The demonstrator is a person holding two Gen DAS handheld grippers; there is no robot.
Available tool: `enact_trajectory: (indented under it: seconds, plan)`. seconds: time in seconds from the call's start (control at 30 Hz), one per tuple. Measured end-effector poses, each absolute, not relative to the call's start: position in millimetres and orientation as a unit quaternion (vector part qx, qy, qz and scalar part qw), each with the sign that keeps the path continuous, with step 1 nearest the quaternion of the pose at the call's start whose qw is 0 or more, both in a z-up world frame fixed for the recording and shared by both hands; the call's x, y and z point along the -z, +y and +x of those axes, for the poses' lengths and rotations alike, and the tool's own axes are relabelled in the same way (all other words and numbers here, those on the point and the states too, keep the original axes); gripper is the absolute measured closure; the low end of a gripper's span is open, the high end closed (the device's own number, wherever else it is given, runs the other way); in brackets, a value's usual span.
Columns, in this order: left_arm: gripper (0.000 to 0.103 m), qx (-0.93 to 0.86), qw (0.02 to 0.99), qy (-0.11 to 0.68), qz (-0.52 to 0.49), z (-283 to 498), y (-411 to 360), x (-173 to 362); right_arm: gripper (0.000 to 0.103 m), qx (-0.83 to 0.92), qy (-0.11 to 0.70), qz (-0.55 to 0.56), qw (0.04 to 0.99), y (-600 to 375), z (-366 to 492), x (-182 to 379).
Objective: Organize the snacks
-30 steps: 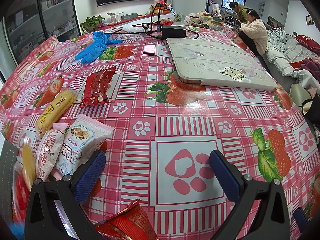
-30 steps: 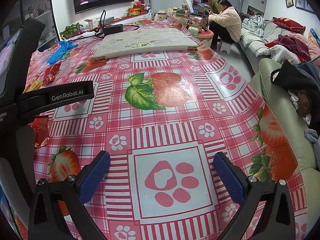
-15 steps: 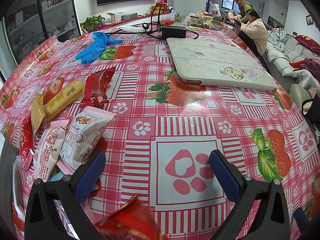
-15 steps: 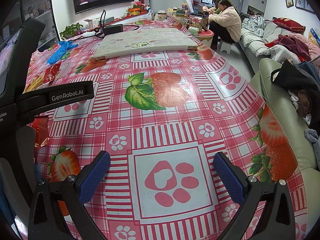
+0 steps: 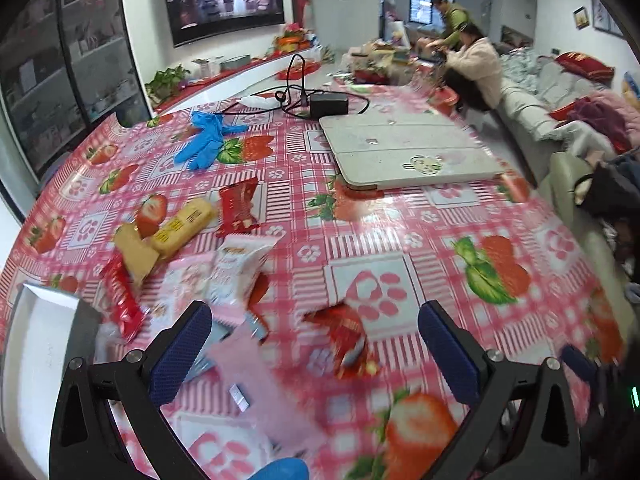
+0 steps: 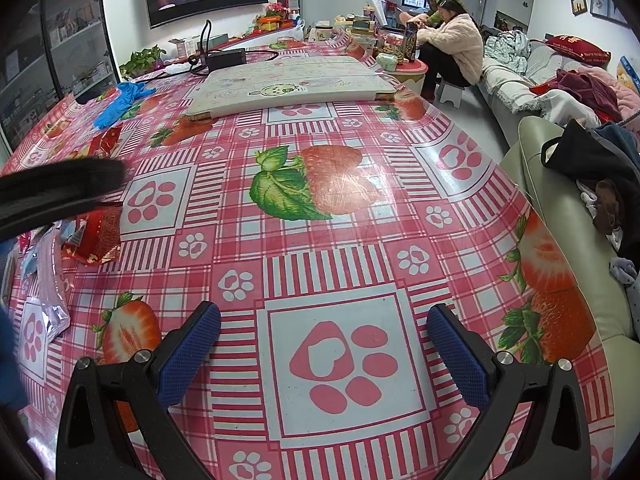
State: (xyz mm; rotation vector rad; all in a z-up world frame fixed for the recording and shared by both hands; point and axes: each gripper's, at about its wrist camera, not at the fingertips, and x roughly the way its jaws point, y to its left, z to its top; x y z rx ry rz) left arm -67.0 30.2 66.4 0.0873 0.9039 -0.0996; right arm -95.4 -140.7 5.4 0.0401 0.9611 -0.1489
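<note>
1. Grippers stood nearest the cameras: the left gripper had its jaws spread wide and held nothing, and the right gripper was likewise wide and empty, over a paw print on the tablecloth.
2. Between the left gripper's blue pads lay a blurred pink packet, and just past it a crumpled red packet; whether either touched a pad could not be told.
3. At the left edge sat a white box, only partly in view.
4. Just beyond it the snacks lay in a loose pile on the cloth: a long red bar, two white packets side by side, a tan packet overlapping a yellow bar, and a red wrapper farthest back.
5. From the right wrist, the red packet lay well to the left, partly under the dark, blurred body of the other gripper.
6. Farther back lay a blue glove and a white folding board.
7. Behind the board sat a black box with cables.
8. Two people were beyond the table, by a sofa.
</note>
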Motion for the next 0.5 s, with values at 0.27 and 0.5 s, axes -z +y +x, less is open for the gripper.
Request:
enact_trajectory:
  seconds: [0.27,0.5]
  plan:
    - [0.000,0.012,0.889,0.455,-0.038,-130,147,-20,0.000,0.071,0.462,0.019,0.884,-142,-97,-6]
    - [0.000,-0.002,0.881,0.471,-0.050,-112,170,-3,0.000,0.069,0.466,0.016,0.882,-139,-96,-7]
